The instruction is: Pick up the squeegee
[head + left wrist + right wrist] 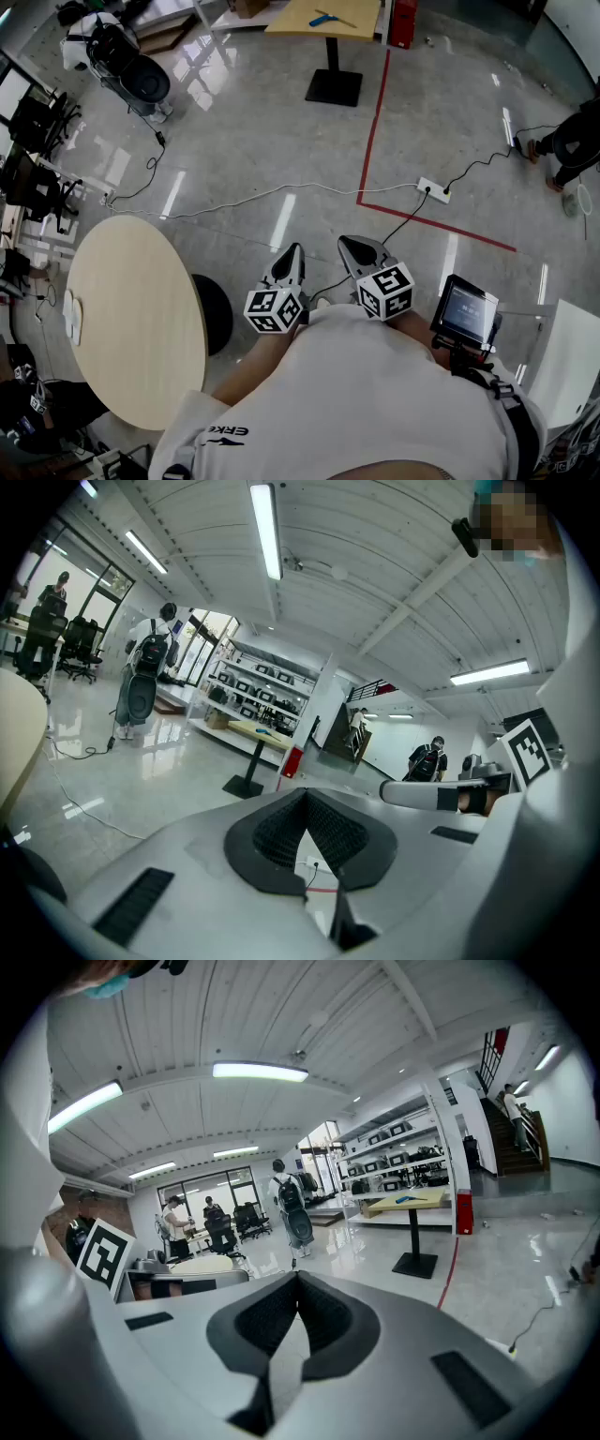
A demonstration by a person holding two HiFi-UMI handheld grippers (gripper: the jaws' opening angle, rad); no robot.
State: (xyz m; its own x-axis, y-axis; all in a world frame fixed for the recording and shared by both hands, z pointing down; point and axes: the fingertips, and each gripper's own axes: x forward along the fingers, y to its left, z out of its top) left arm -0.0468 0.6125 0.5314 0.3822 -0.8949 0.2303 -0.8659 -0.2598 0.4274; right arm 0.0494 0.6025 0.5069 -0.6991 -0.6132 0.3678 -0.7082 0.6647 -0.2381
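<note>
far tbl (292, 21): blue squeegee (325, 19) on top | round tbl (141, 319): white items (73, 317) at edge | floor (234, 141): pwr strip (433, 190)

The only legible print is the brand word "ERKE", in dark letters beside a small logo, on the person's white shirt (228, 433); it reads upside down in the head view. The two marker cubes (275, 309) (386, 291) carry black-and-white square patterns, not characters. The small screen (466, 309) shows content too small to read.
</note>
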